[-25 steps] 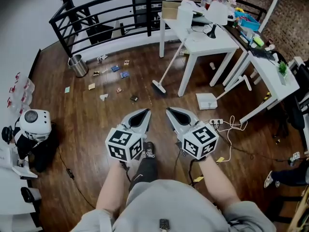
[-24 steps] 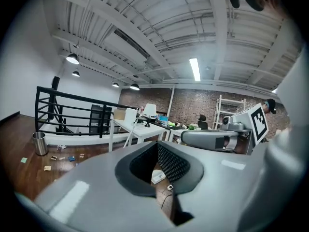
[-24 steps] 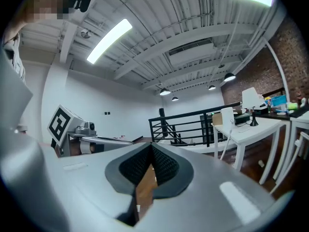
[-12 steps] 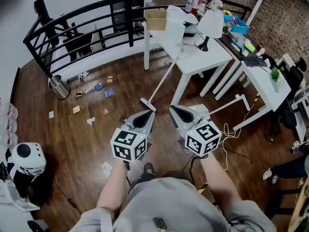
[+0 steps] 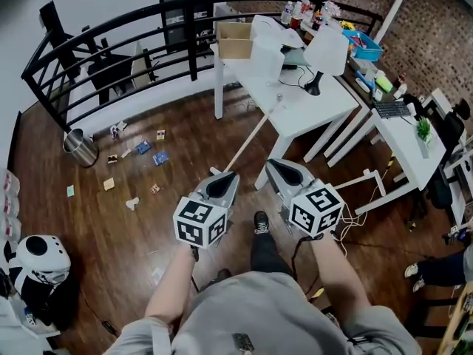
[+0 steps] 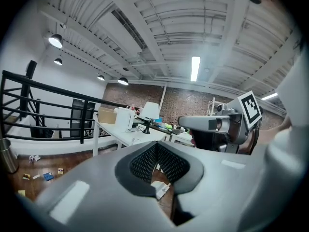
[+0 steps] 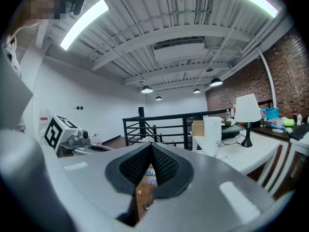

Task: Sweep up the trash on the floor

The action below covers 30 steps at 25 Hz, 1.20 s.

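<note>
trash: I see small paper scraps (image 5: 160, 157) scattered on the dark wooden floor (image 5: 89, 220), near the round metal bin (image 5: 80, 148)
left claw (image 6: 155, 148): pressed together, empty
broom: white-handled broom (image 5: 251, 139) leaning on the white worktop (image 5: 332, 109)
right claw (image 7: 150, 150): closed together, nothing in it

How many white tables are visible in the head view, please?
2: one white table under the lamp, a second white table right of it with a keyboard; others possibly hidden.

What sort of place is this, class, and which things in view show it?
Probably a loft-style office or workspace: white desks carrying a table lamp and a keyboard, a brick wall, and a black railing edging the wooden floor.
</note>
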Each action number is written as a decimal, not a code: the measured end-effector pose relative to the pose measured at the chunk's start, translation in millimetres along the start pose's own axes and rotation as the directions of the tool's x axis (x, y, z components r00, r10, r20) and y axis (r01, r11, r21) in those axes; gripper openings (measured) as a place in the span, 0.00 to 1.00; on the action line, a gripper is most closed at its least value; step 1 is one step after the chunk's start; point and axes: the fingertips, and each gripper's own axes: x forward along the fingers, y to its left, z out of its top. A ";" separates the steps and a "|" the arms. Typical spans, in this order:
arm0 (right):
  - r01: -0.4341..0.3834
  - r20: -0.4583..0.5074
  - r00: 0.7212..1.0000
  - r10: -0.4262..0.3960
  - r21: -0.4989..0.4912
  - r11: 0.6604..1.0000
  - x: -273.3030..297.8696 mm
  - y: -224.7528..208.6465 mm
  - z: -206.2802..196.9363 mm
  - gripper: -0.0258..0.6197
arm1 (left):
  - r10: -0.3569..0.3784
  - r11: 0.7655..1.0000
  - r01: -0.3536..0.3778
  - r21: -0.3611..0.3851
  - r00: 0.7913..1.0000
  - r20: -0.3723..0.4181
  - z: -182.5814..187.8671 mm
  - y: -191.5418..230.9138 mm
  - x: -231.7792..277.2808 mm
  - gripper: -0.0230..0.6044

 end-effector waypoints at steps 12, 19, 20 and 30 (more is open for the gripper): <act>-0.111 -0.057 0.992 0.112 0.008 0.994 102.5 -189.9 5.9 0.04 | 0.115 0.993 -0.115 0.022 0.993 -0.019 31.7 71.1 190.1 0.05; -0.172 -0.155 0.973 0.172 0.015 0.985 146.1 -305.9 -1.6 0.11 | 0.177 0.984 -0.177 -0.013 0.983 -0.044 40.4 99.0 299.1 0.05; -0.182 -0.172 0.968 0.181 0.014 0.983 152.2 -316.0 -3.5 0.11 | 0.182 0.983 -0.183 -0.016 0.982 -0.053 40.2 101.9 308.2 0.05; -0.282 -0.423 0.869 0.256 0.002 0.960 214.9 -356.5 -67.1 0.39 | 0.271 0.956 -0.285 -0.075 0.949 -0.161 7.5 154.4 333.5 0.05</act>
